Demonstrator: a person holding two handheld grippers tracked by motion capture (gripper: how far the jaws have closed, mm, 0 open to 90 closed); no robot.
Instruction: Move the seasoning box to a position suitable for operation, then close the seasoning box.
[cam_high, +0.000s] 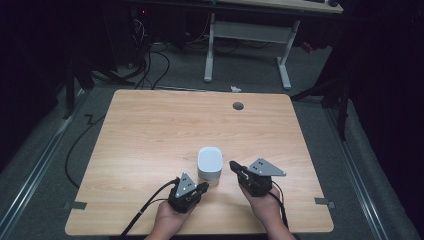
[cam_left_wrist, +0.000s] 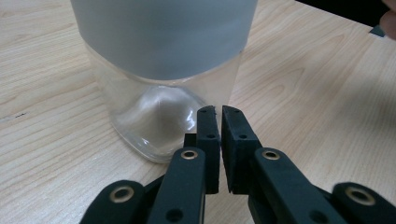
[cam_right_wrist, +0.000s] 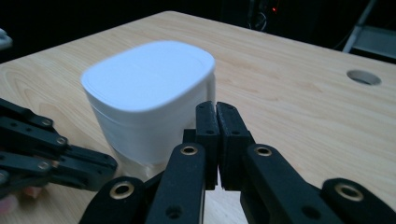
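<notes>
A clear square jar with a white lid (cam_high: 209, 164) stands upright near the table's front middle. In the left gripper view its glass base (cam_left_wrist: 159, 119) sits just beyond my left gripper (cam_left_wrist: 218, 111), which is shut with nothing between its jaws. In the high view my left gripper (cam_high: 204, 187) lies just left of and before the jar. My right gripper (cam_high: 234, 165) is just right of the jar, also shut and holding nothing. The right gripper view has the white lid (cam_right_wrist: 147, 77) close ahead to the left of that gripper (cam_right_wrist: 216, 106), and the left gripper's black linkage (cam_right_wrist: 46, 149) at lower left.
The wooden table (cam_high: 165, 125) has a round cable hole (cam_high: 238, 106) near its far edge. Tape tabs (cam_high: 75, 205) mark the front corners. A white desk frame (cam_high: 250, 45) and cables stand on the floor beyond the table.
</notes>
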